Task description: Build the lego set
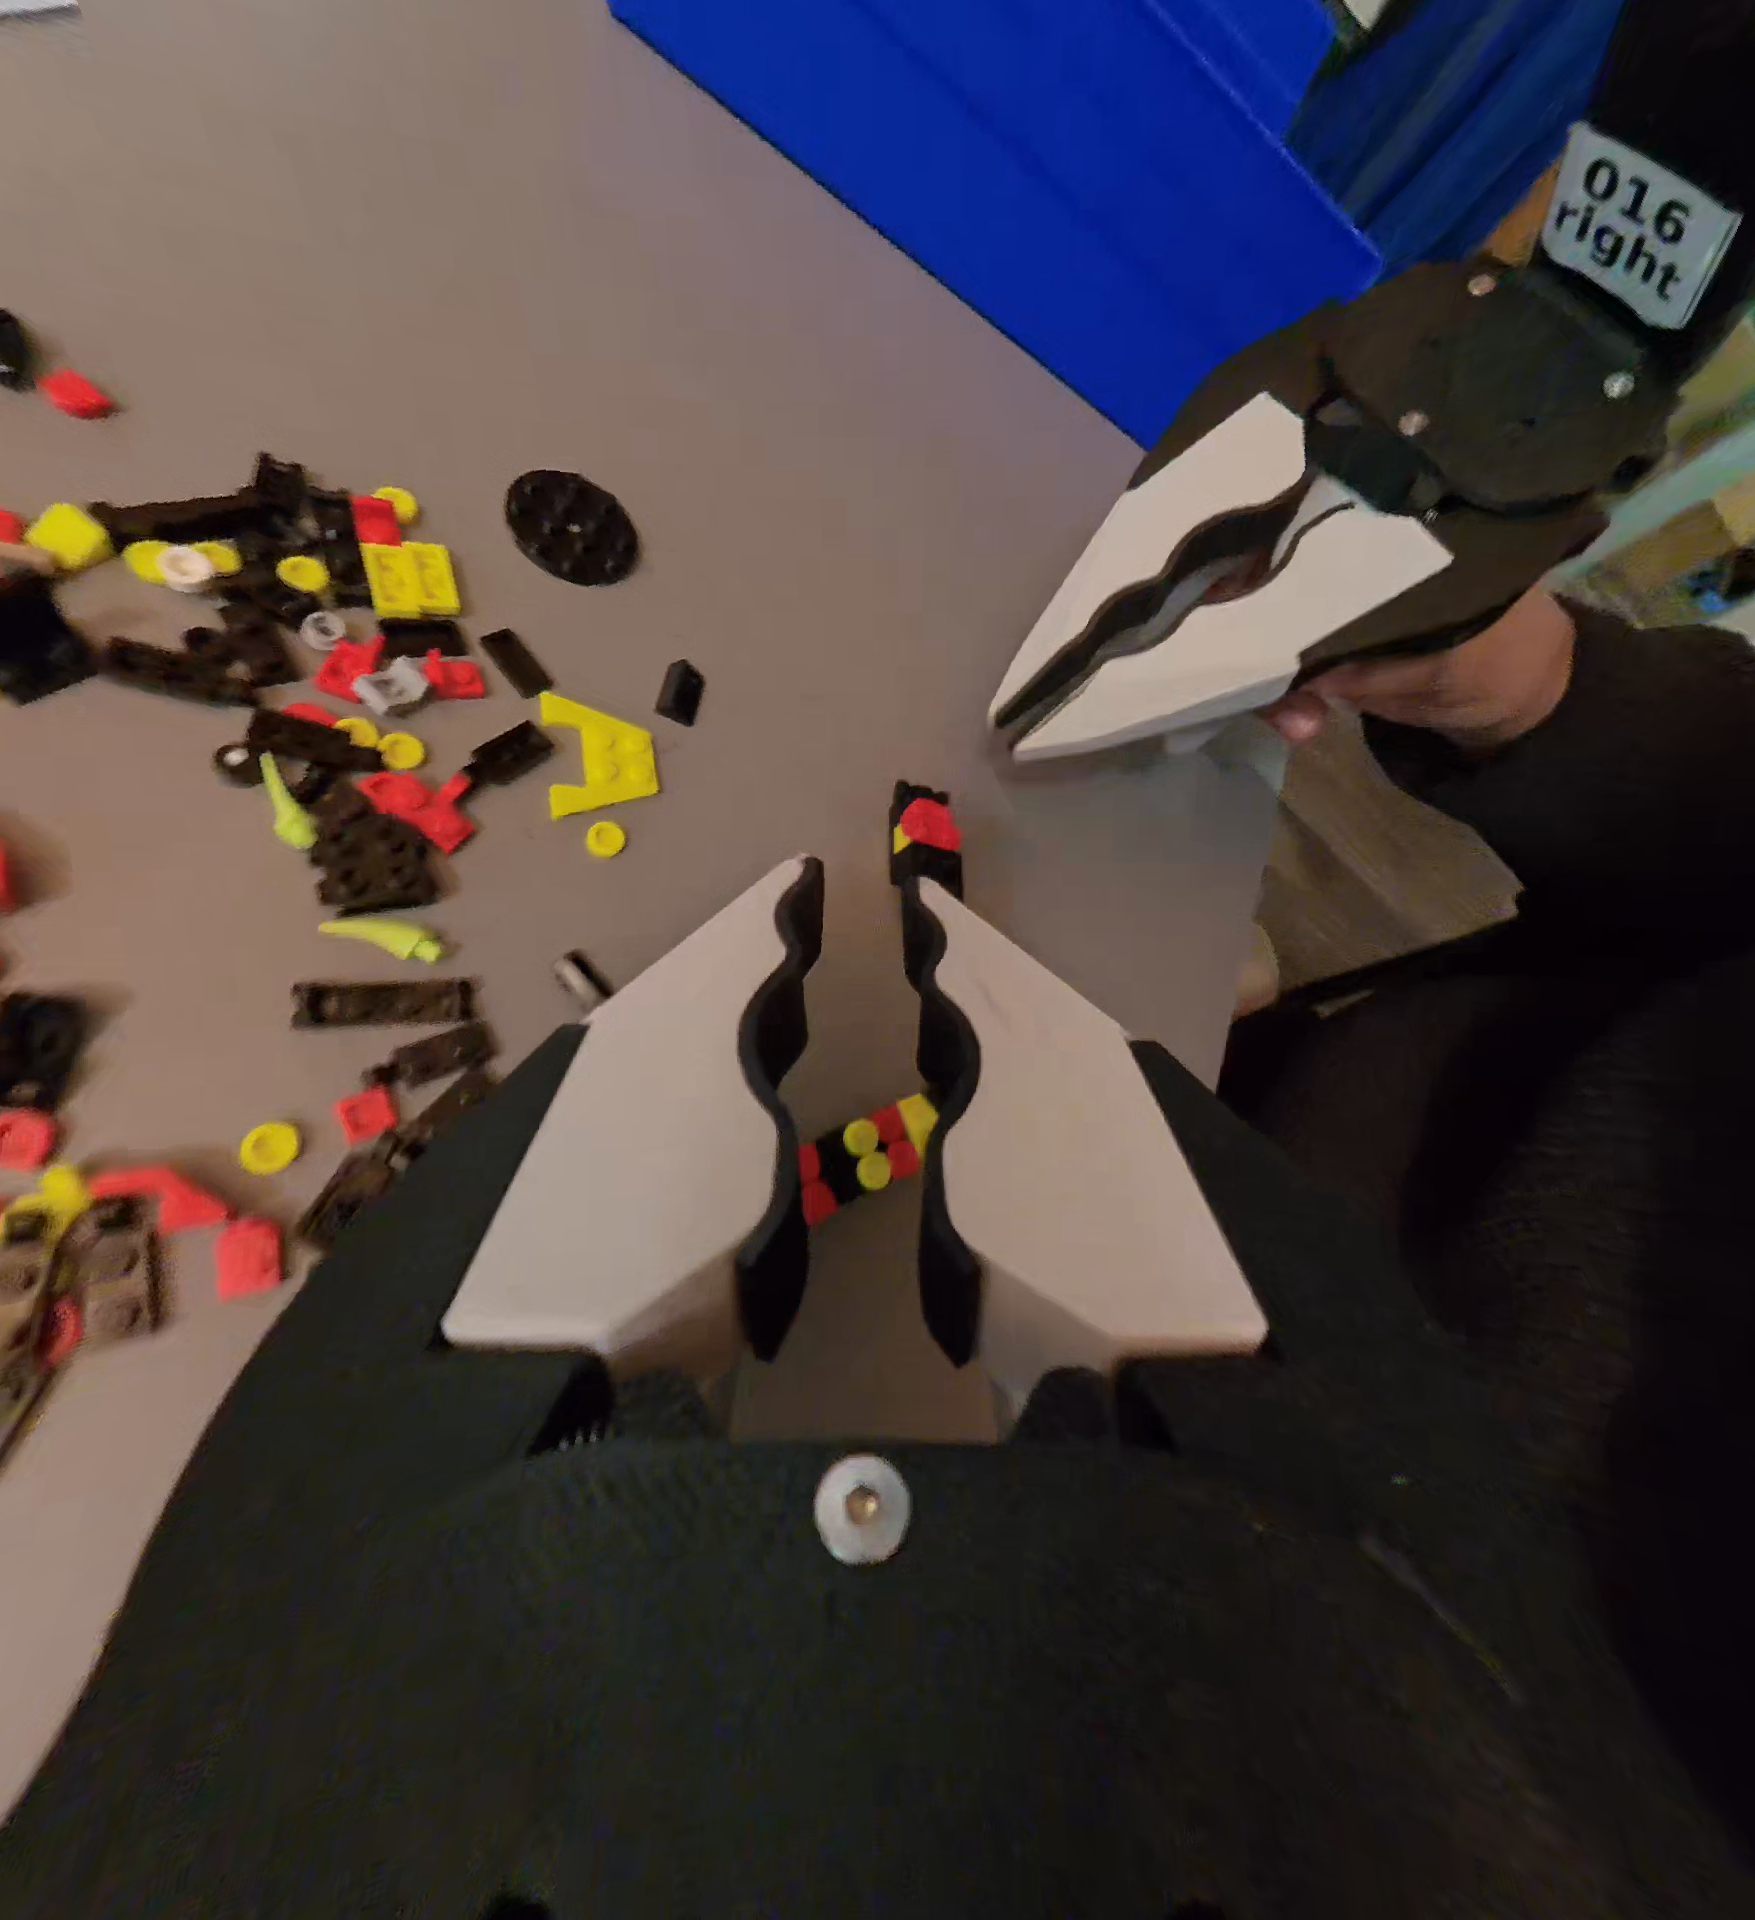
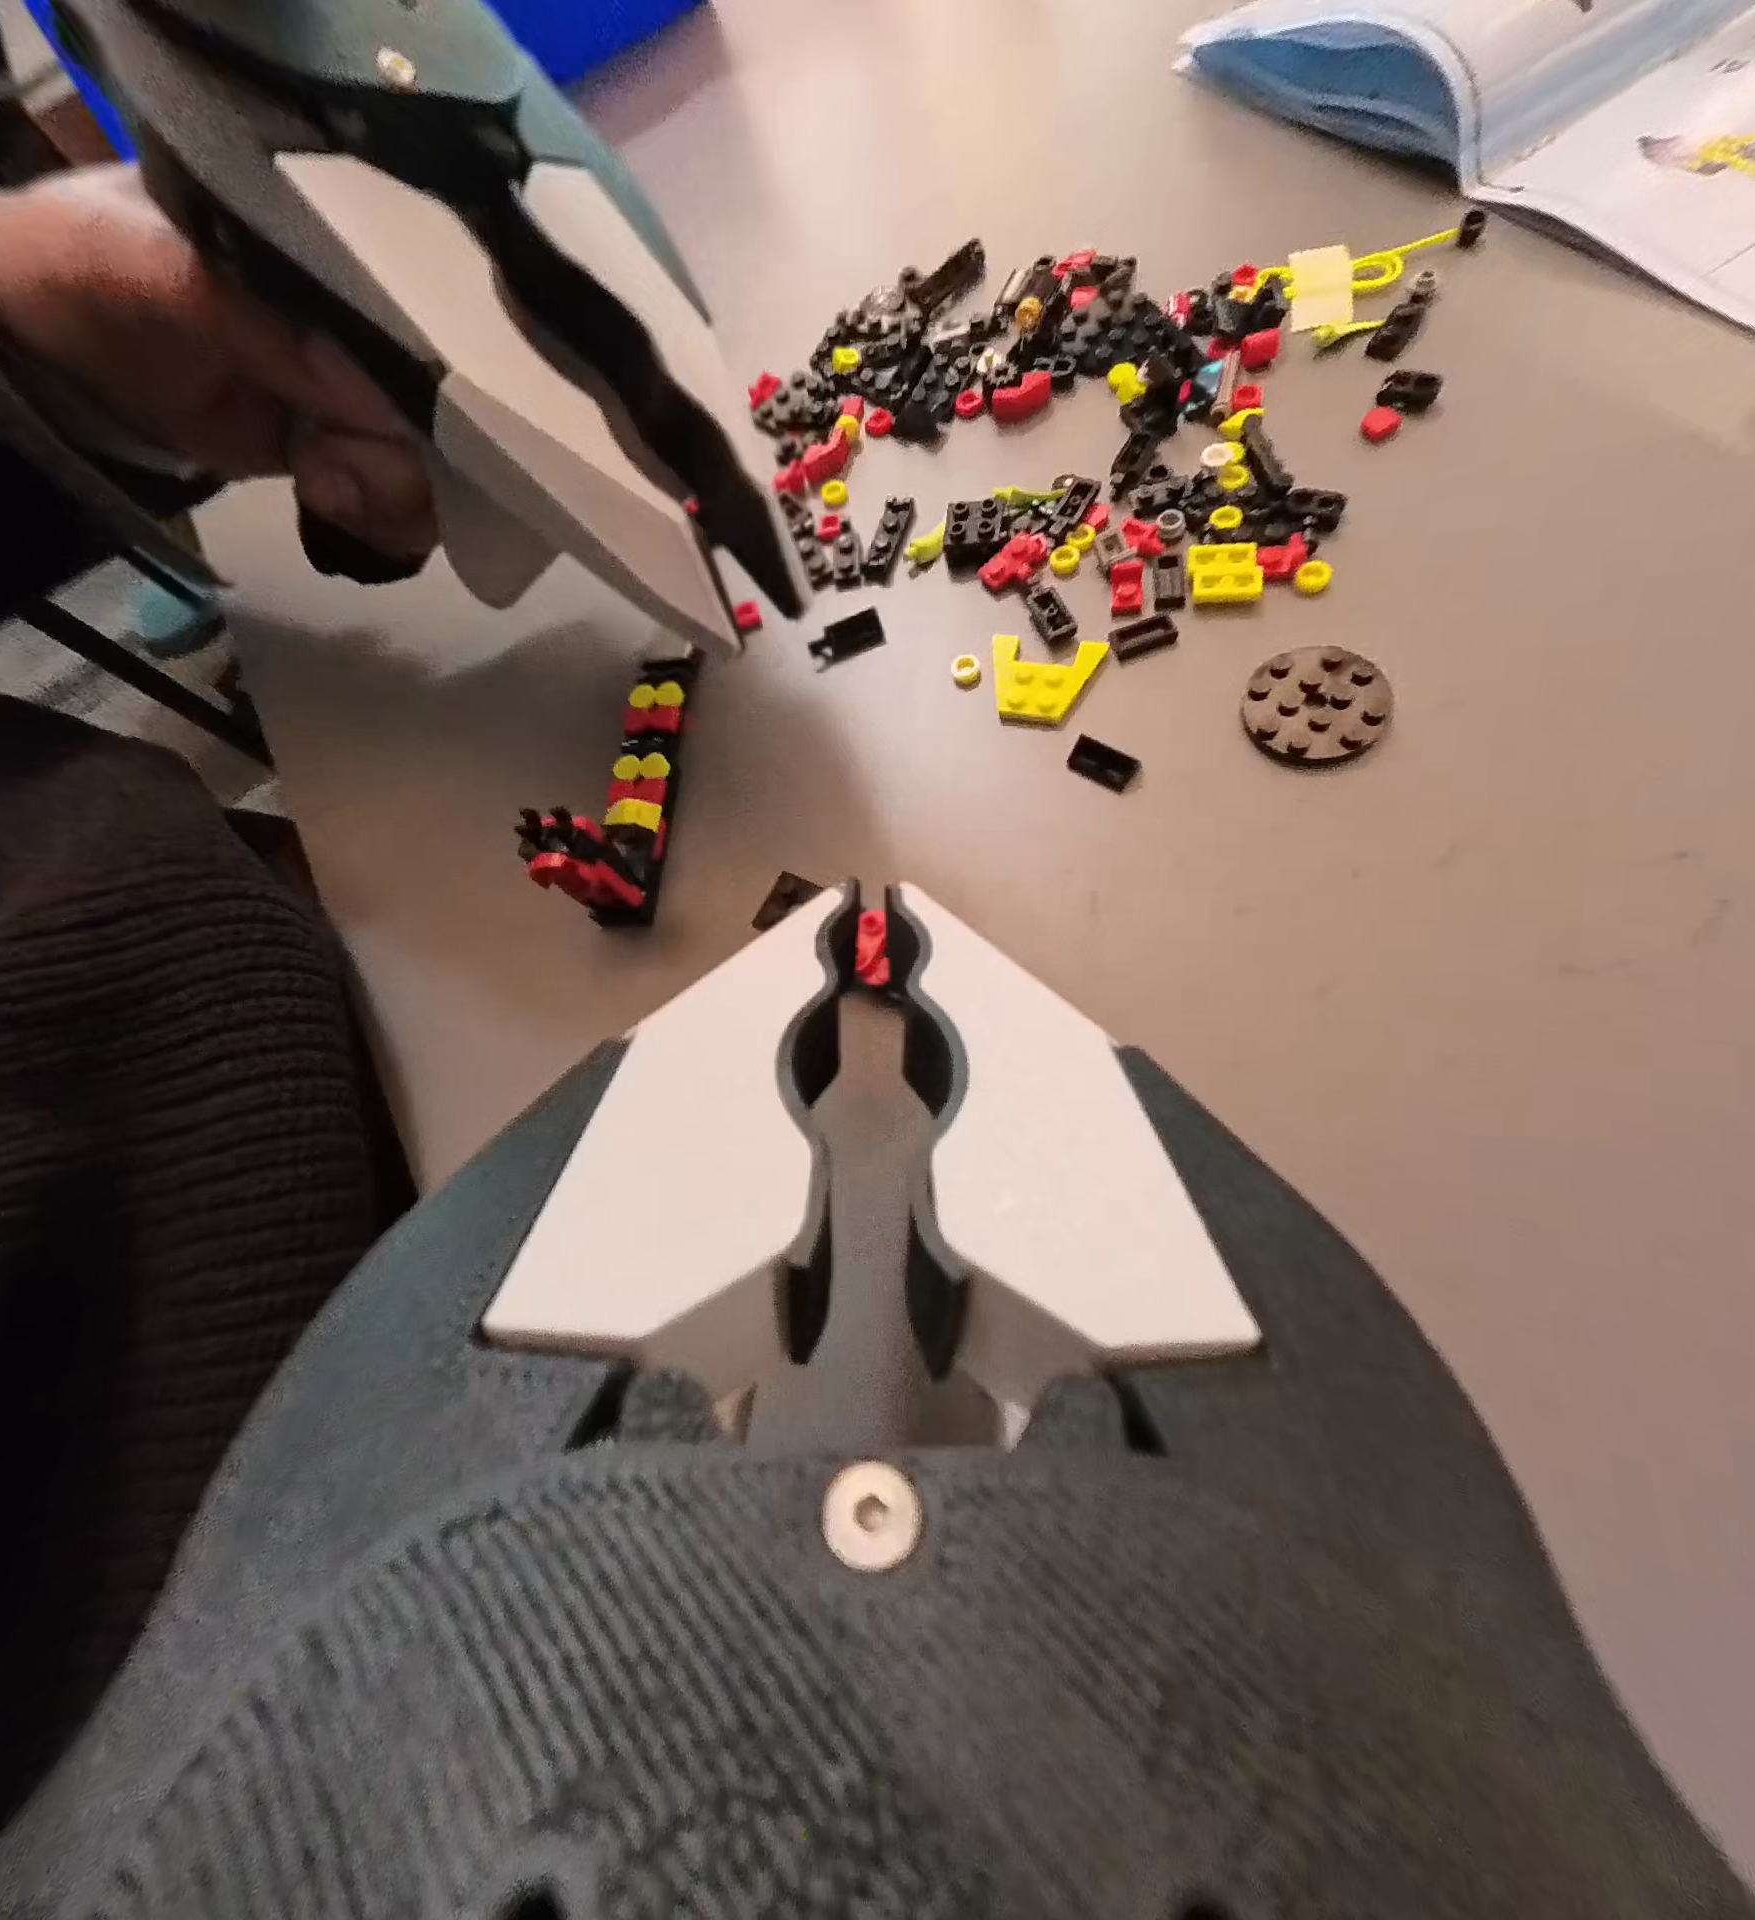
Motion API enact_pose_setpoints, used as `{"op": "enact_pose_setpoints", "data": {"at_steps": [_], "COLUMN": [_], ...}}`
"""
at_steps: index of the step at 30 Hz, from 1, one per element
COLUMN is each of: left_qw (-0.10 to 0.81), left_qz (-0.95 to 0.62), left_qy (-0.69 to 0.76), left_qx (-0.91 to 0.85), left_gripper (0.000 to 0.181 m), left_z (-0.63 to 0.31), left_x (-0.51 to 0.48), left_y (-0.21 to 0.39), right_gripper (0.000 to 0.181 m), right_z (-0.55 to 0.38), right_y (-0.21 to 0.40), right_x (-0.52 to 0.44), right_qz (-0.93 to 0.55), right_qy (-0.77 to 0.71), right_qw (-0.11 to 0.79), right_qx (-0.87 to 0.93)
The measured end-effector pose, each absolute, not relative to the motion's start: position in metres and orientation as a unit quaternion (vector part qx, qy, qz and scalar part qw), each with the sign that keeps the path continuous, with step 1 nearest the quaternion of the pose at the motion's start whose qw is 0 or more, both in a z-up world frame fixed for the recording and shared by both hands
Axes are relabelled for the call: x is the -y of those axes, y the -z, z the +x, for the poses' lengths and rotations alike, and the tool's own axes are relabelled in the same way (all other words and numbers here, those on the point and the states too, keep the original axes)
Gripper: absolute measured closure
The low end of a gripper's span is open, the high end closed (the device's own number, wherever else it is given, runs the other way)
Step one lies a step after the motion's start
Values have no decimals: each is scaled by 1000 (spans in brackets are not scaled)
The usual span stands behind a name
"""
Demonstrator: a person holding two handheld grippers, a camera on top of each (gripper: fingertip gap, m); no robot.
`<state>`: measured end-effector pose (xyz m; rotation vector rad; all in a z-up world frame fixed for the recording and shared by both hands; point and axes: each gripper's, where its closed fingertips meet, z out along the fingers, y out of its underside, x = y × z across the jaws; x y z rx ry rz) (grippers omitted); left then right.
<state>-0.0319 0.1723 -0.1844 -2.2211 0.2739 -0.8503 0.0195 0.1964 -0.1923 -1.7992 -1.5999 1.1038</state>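
Observation:
A partly built model (image 2: 644, 790), a long black strip with red and yellow pieces on top, lies on the grey table (image 2: 1372, 1039). In the left wrist view it (image 1: 865, 1151) shows between and beyond my fingers. My left gripper (image 1: 862, 873) is open and empty, hovering right over the model; in the right wrist view its tips (image 2: 757, 623) are at the model's far end. My right gripper (image 2: 873, 894) is shut on a small red piece (image 2: 873, 948), held above the table just right of the model. In the left wrist view it (image 1: 1006, 732) is to the upper right.
A pile of loose black, red and yellow pieces (image 2: 1060, 468) lies past the model. A yellow wedge plate (image 2: 1044, 681) and a round black plate (image 2: 1317, 707) lie apart from it. An open instruction booklet (image 2: 1631, 135) is at the far right. A blue bin (image 1: 1008, 156) stands behind. The table edge is by the person's dark sleeve (image 2: 104, 1091). Across from one pair of fingers to the other is roughly 7 centimetres.

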Motion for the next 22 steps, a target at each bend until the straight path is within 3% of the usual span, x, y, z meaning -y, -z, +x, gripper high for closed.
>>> {"op": "enact_pose_setpoints", "data": {"at_steps": [1, 12, 22], "left_qw": [373, 477, 485], "left_qz": [-865, -810, -815], "left_qy": [320, 323, 265], "left_qx": [-102, -109, -173], "left_gripper": [168, 168, 167], "left_z": [-36, -48, -37], "left_x": [-168, -157, -152], "left_y": [185, 162, 167], "right_gripper": [177, 164, 154], "right_z": [20, 15, 14], "right_y": [191, 192, 185], "right_x": [-198, -188, -177], "right_qz": [-660, -650, -636], "right_qy": [-412, -411, -433], "right_qw": [242, 240, 234], "right_qx": [580, 593, 595]}}
